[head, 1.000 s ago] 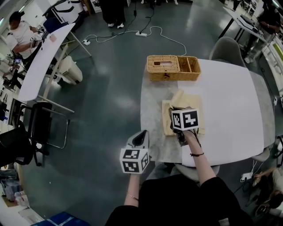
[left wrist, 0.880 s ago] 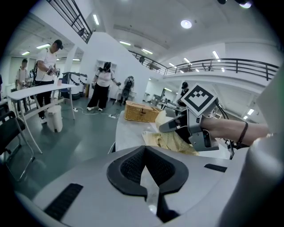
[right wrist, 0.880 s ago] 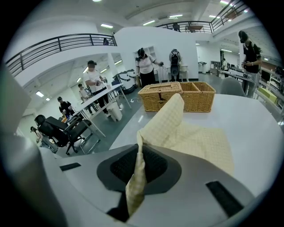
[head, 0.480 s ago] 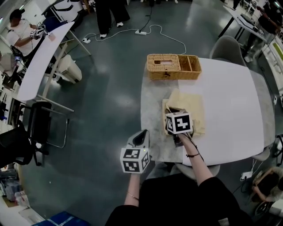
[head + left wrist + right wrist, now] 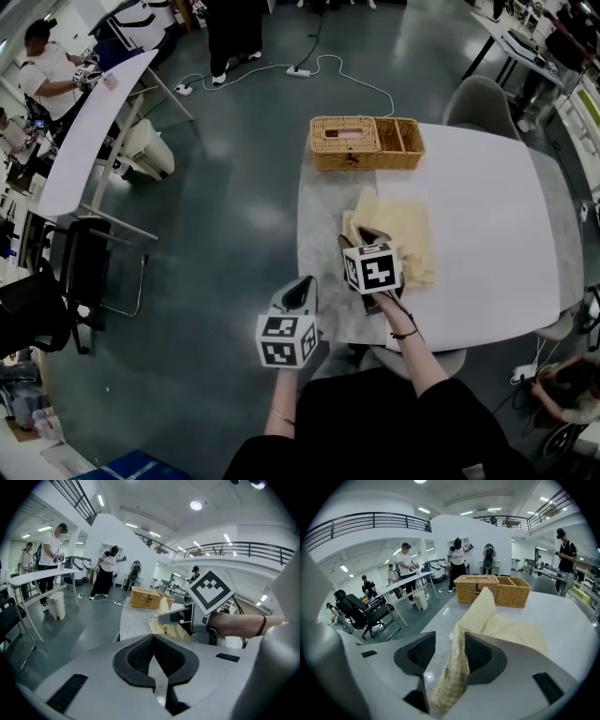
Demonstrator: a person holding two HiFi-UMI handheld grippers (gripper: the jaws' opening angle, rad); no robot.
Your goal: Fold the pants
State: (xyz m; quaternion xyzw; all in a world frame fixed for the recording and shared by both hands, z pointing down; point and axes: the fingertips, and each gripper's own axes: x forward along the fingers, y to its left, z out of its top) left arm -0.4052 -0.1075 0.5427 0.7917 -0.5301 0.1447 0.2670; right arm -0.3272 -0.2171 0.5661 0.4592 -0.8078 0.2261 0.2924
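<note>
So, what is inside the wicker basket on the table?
In the wicker basket, the open right compartment looks empty. A woven lid with a slot covers the left part, so what is in there cannot be seen.

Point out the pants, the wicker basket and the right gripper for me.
pants (image 5: 410,230), head view: flat top layer of the cream cloth.
wicker basket (image 5: 361,161), head view: its near side wall.
right gripper (image 5: 451,652), right gripper view: gap between jaws that have just been opening, pants fold hanging between them.
</note>
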